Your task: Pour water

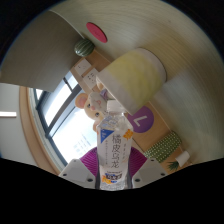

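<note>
The gripper (116, 172) is closed on a clear plastic water bottle (116, 150), its purple pads (90, 160) pressing the labelled body from both sides, so the bottle sits between the fingers with its neck and white cap (112, 106) pointing away from the camera. The whole view is rolled hard, which suggests the bottle is being tipped. Beyond the cap lies a round wooden tabletop (130, 25), and a pale yellow-green cup (137, 75) stands toward its near edge, just beyond the bottle's top. A small plush toy (93, 98) sits beside the cap, and a purple box (142, 120) is close to the bottle's shoulder. The cap looks to be in place, so nothing would flow. If the mouth is off the cup's rim, water would hit the tabletop, and a squeezed bottle could spurt.
</note>
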The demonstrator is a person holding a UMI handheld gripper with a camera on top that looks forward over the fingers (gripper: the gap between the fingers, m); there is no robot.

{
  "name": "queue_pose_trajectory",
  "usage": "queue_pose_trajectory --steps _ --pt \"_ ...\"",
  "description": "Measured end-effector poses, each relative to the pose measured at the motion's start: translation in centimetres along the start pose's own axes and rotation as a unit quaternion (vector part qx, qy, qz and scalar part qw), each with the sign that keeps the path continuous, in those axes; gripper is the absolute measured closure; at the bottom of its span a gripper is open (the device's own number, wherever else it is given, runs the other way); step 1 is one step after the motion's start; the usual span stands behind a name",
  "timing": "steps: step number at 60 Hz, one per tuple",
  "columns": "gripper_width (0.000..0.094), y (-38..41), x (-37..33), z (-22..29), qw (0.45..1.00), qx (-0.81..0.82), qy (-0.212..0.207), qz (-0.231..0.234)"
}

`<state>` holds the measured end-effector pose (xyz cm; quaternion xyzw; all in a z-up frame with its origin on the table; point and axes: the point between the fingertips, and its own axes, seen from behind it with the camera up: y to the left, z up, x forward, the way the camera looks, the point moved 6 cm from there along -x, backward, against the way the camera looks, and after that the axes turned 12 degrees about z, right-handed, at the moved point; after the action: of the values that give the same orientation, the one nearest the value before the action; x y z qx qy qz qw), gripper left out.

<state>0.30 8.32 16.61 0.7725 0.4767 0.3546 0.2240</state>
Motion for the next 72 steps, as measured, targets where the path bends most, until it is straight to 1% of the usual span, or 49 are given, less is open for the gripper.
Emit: queue_pose_trajectory --steps 4,7,11,16,20,24,27,30,33,38,40,46,51,55,64,72 --pt "0.0572 -0.1 -0.1 -0.1 1.000 -0.008 0.006 -0.004" --pt "0.0574 0.1 -0.1 -0.7 0.999 -0.029 0.018 -0.009" --pt "0.0558 0.5 0.4 -1.7 0.994 -0.089 0.056 -0.013" --pt "0.0557 1.7 0.8 -4.2 0.971 -0.199 0.129 -0.018" --pt "0.0560 2.9 1.2 -5.4 0.928 -0.319 0.190 -0.022" --pt "0.0561 4.6 1.3 -6.5 0.865 -0.440 0.241 -0.019" --pt "0.0557 6.4 1.7 -6.8 0.814 -0.518 0.263 -0.010" --pt "0.0557 8.5 1.9 -7.0 0.760 -0.590 0.275 -0.001" --pt "0.0559 9.8 2.6 -6.2 0.699 -0.661 0.274 -0.003" --pt "0.0558 11.9 3.5 -4.6 0.597 -0.754 0.272 -0.027" --pt "0.0559 12.8 3.9 -3.1 0.562 -0.785 0.260 -0.029" --pt "0.0559 15.4 4.7 -0.2 0.466 -0.855 0.219 -0.059" --pt "0.0558 16.5 5.1 3.8 0.409 -0.887 0.193 -0.094" --pt "0.0557 16.6 5.5 6.6 0.389 -0.896 0.180 -0.119" --pt "0.0557 14.8 6.4 14.0 0.372 -0.899 0.161 -0.166" --pt "0.0556 13.6 6.4 18.9 0.367 -0.897 0.147 -0.199"
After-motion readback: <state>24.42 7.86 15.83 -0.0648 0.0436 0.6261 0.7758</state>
